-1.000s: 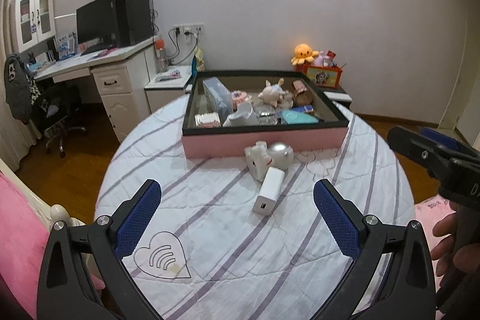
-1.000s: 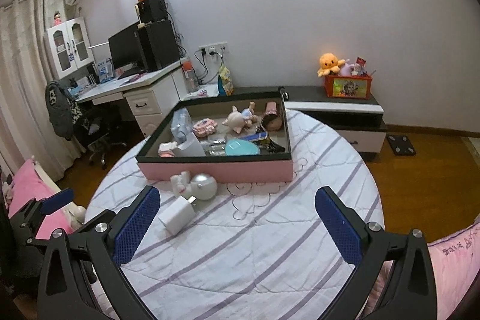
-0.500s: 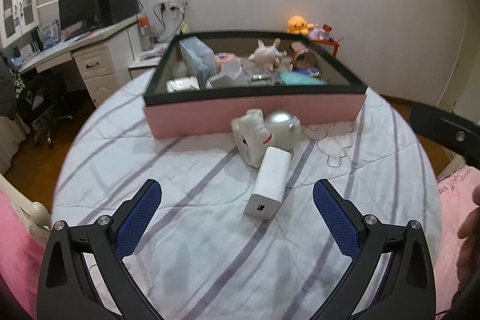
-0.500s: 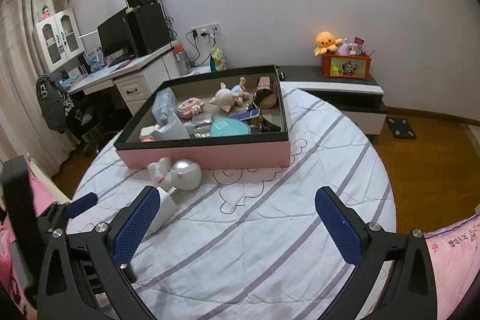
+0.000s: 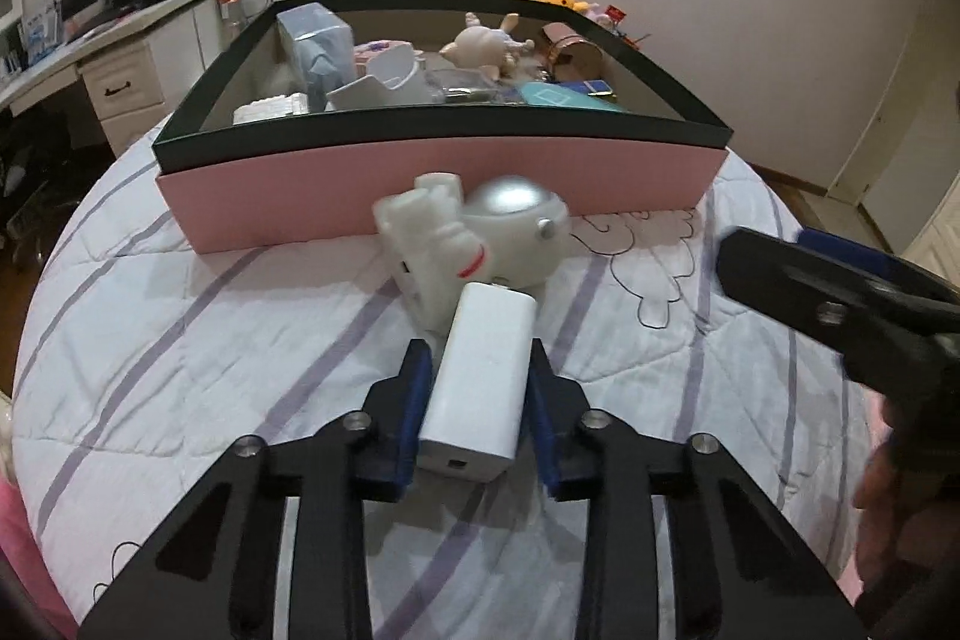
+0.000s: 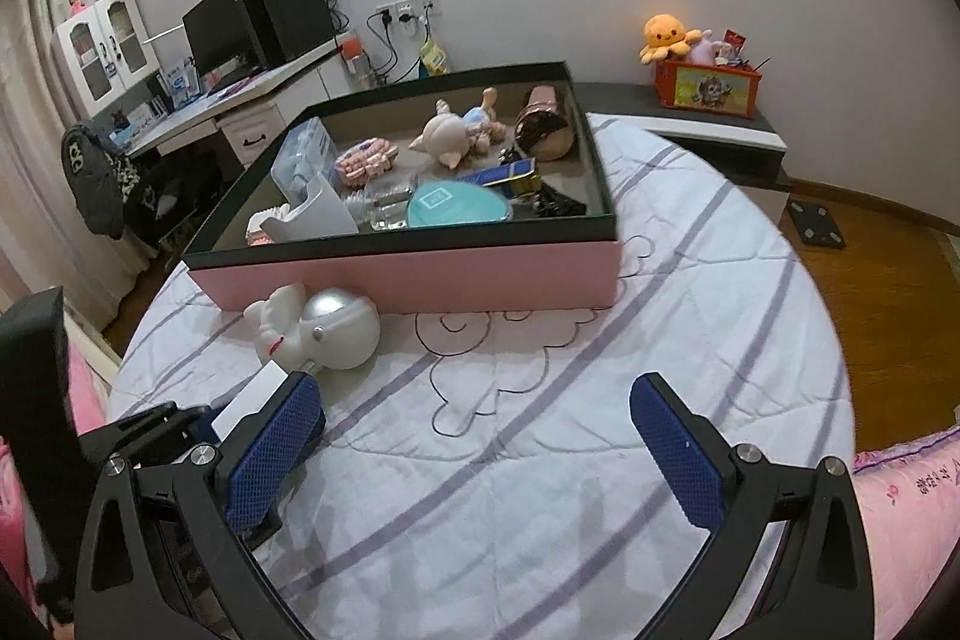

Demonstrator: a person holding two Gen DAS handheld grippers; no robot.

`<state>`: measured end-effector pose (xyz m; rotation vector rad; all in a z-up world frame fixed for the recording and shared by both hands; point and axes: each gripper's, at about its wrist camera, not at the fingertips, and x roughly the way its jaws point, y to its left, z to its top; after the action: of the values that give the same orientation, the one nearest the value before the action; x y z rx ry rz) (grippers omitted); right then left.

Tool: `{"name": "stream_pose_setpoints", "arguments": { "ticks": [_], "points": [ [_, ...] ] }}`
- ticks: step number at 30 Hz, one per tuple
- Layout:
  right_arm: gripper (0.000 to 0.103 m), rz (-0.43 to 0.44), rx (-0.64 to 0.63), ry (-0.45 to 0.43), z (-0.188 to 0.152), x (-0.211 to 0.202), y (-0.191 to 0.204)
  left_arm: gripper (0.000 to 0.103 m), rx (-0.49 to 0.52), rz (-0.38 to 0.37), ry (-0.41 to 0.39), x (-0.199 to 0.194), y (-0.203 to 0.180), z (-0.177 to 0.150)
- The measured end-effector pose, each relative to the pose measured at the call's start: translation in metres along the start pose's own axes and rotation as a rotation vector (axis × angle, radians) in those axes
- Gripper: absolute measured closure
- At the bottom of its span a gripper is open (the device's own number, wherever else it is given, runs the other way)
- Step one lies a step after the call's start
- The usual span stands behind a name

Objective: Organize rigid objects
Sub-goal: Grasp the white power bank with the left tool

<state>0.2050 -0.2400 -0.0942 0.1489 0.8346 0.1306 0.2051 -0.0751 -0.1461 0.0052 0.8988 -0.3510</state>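
No legible writing on white power bank (image 5: 480, 370) inside left hand-held gripper (image 5: 477, 409).

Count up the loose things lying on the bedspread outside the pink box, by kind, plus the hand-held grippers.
White power bank: 1, between the left hand-held gripper pads
Astronaut figure: 1, against the pink box
Hand-held grippers: 2, the right hand-held gripper open
Total: 4
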Motion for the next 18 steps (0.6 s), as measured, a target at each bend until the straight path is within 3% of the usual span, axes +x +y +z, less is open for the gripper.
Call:
{"name": "stream_pose_setpoints", "arguments": {
  "ticks": [4,15,18],
  "points": [
    [0.0,0.021,-0.011,0.025,0.004,0.016,0.005,0.079,-0.009,-0.023,0.003,-0.006,0.002,-0.001],
    [0.0,0.091,-0.067,0.077,0.017,0.055,0.03,0.08,-0.026,0.006,-0.016,-0.024,0.019,-0.002],
    [0.005,0.091,-0.078,0.09,0.017,0.063,0.031,0.08,-0.033,0.016,-0.016,-0.023,0.022,-0.001]
  ]
}}
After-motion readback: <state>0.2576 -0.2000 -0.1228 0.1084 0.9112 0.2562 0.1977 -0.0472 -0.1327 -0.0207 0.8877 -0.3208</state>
